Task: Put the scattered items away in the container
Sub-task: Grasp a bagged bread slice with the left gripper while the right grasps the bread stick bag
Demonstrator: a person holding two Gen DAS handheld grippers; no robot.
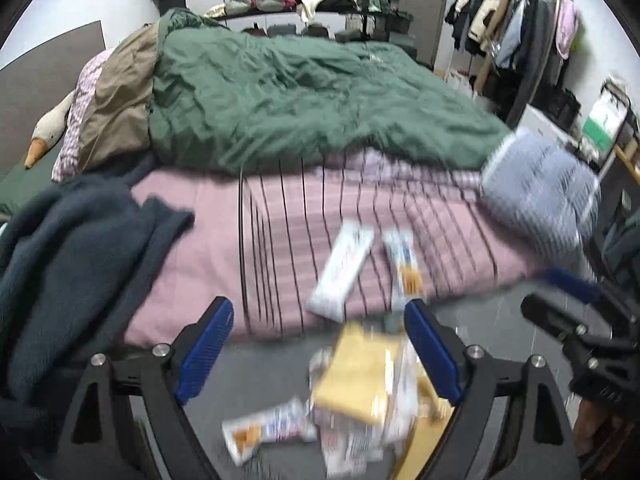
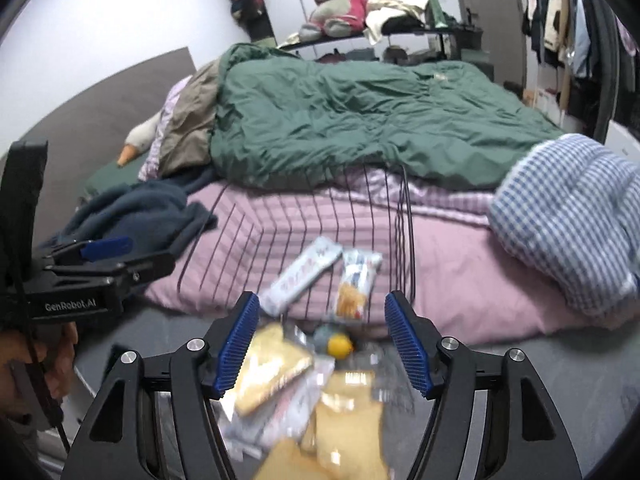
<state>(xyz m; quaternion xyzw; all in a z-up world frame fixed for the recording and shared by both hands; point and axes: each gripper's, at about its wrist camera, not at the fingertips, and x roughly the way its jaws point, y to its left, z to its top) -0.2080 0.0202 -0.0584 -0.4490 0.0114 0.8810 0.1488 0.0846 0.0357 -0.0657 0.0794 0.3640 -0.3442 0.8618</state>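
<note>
A black wire basket (image 1: 280, 240) (image 2: 304, 236) stands on the pink striped sheet near the bed's front edge. Two white snack bars (image 1: 342, 268) (image 2: 300, 276) lie inside it. A blurred pile of snack packets (image 1: 360, 384) (image 2: 320, 392) and a yellow ball (image 2: 340, 345) lies on the grey surface in front of the basket. My left gripper (image 1: 318, 354) is open and empty above the pile. My right gripper (image 2: 322, 346) is open and empty above the pile too. The left gripper shows at the left of the right wrist view (image 2: 104, 264).
A dark blue fleece (image 1: 68, 264) (image 2: 136, 212) lies left of the basket. A blue checked cushion (image 1: 540, 196) (image 2: 572, 216) lies to its right. A green duvet (image 1: 300, 96) covers the bed behind. A clothes rack (image 1: 516, 28) stands at the far right.
</note>
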